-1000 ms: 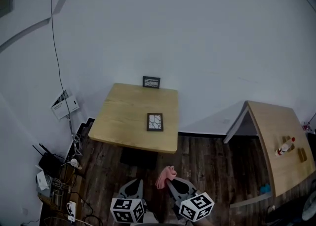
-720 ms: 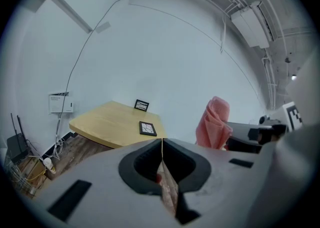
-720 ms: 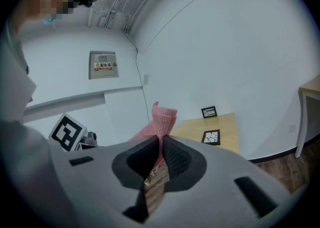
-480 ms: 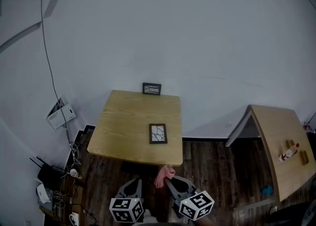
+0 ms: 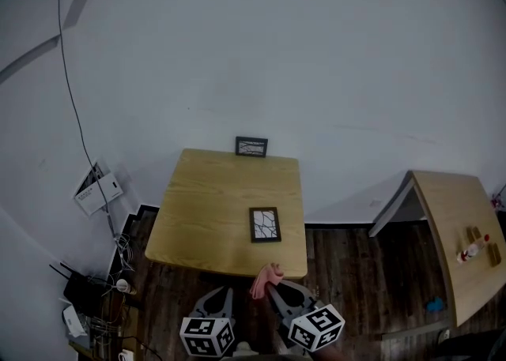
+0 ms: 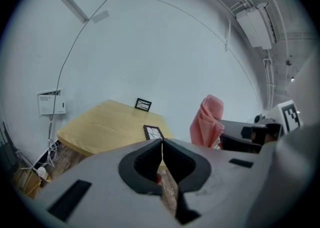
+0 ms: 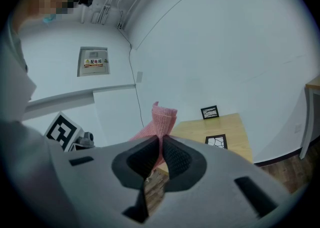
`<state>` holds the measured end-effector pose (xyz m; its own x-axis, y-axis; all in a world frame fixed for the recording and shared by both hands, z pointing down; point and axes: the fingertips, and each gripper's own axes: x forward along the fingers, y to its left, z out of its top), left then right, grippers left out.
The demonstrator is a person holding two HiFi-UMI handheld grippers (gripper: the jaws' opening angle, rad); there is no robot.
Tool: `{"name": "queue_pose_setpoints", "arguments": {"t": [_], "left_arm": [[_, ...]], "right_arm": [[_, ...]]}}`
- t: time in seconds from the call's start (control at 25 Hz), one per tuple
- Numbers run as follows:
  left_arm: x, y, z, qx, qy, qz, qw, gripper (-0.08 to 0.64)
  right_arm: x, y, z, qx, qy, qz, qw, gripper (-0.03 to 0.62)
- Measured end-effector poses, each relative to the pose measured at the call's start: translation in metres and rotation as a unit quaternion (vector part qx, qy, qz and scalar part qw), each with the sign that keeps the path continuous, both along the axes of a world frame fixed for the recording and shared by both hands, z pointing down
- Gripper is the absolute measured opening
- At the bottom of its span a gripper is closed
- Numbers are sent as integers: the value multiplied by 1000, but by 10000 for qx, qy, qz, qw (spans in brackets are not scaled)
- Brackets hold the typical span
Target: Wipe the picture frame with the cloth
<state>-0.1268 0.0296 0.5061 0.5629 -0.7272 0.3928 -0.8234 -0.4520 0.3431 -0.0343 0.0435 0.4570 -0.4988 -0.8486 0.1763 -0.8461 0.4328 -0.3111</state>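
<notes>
Wooden table ahead bears the flat picture frame, so our right gripper clamps the pink cloth ready, left gripper closed empty.

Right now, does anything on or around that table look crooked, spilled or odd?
Nothing looks spilled or broken. One picture frame lies flat close to the near right edge of the table; a second frame stands at its far edge by the wall. The only untidy spot is the cables tangled on the floor to its left.
</notes>
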Motion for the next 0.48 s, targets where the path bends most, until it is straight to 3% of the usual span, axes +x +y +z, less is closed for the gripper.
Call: {"name": "queue_pose_setpoints", "arguments": {"t": [0.48], "left_arm": [[7,-43,17,-207,-55,38,9998,5]], "right_arm": [[33,-43,6,-112,50,393,9992,15]]}}
